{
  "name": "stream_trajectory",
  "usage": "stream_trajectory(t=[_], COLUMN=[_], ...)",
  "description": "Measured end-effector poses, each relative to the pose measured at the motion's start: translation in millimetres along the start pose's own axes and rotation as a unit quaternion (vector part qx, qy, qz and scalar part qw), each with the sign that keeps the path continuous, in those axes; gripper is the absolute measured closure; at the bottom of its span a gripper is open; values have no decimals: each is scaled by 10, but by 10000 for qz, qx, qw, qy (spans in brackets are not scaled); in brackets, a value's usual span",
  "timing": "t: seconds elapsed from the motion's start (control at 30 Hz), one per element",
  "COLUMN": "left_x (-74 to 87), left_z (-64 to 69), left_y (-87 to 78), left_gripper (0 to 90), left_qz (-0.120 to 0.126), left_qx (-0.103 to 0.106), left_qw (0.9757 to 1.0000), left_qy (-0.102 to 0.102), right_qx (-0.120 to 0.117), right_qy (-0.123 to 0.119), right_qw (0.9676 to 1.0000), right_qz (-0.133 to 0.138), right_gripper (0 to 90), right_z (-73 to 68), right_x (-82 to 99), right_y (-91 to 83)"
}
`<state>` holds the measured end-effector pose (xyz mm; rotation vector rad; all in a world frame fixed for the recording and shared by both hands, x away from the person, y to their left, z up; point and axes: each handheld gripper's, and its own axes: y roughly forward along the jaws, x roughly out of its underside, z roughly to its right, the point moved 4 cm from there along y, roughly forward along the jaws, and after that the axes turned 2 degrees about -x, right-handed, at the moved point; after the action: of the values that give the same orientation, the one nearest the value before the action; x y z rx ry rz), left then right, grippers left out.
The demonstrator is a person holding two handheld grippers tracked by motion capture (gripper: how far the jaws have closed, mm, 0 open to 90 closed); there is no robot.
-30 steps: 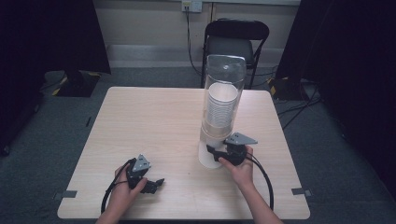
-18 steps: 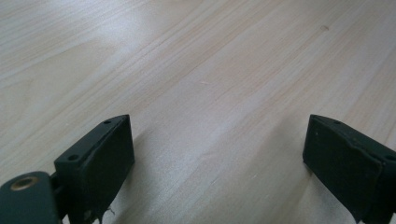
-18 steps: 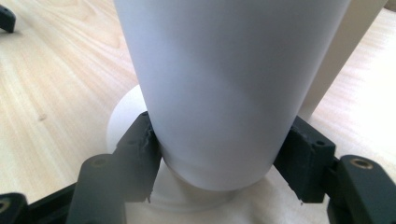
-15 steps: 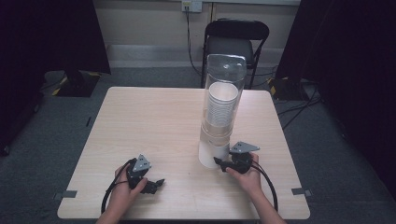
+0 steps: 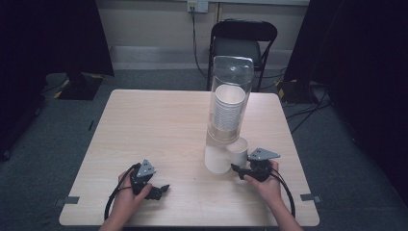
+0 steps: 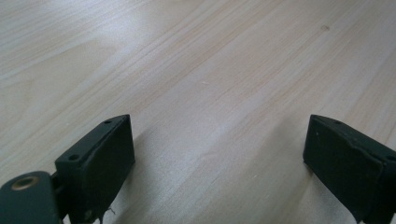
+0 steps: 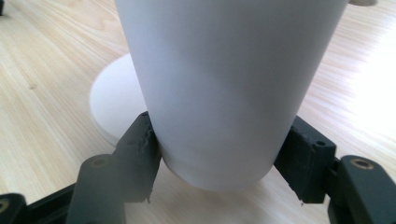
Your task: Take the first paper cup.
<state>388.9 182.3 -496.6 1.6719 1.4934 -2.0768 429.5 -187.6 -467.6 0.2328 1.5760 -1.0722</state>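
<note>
A clear tube dispenser (image 5: 230, 96) stands on a white base (image 5: 215, 162) and holds a stack of white paper cups (image 5: 228, 111). One white paper cup (image 5: 237, 150) sits upright just right of the base, below the tube's mouth. My right gripper (image 5: 236, 167) is shut on it. In the right gripper view the two jaws press on the cup (image 7: 224, 79) near its bottom, at my right gripper (image 7: 224, 140), with the base (image 7: 112, 102) behind. My left gripper (image 5: 162, 188) rests on the table near the front left. Its jaws stand wide open over bare wood at my left gripper (image 6: 217, 149).
The light wooden table (image 5: 154, 130) has bare room across its left and middle. A black chair (image 5: 243, 45) stands behind the far edge. Cables trail from both grippers toward the near edge. Dark curtains flank the room.
My right hand has drawn back toward the near edge and a little right, bringing the cup out from under the dispenser tube. The left hand has stayed put.
</note>
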Motion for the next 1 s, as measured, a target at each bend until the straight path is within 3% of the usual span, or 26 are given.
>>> stream_trajectory(t=[0.2,0.3,0.6,0.7,0.77,1.0], left_x=[0,0,-1,-1,0,2], left_z=[0,0,-1,1,0,-4], left_y=[0,0,-1,2,1,-3], left_gripper=[84,84,84,84,84,84], left_qz=[-1,-4,-5,13,5,-31], left_qx=[-1,-1,2,0,0,2], left_qw=[10000,10000,10000,10000,10000,10000], left_qy=[-4,2,4,-12,1,42], right_qx=[220,451,893,965,1026,1017], right_qy=[297,490,746,812,693,793], right_qw=[9992,9976,9931,9920,9923,9916], right_qz=[163,176,143,67,-23,-32], right_gripper=[360,359,357,357,357,355], right_z=[166,307,534,573,585,589], right_x=[32,55,112,105,99,97], right_y=[-80,-90,-61,-43,-21,-6])
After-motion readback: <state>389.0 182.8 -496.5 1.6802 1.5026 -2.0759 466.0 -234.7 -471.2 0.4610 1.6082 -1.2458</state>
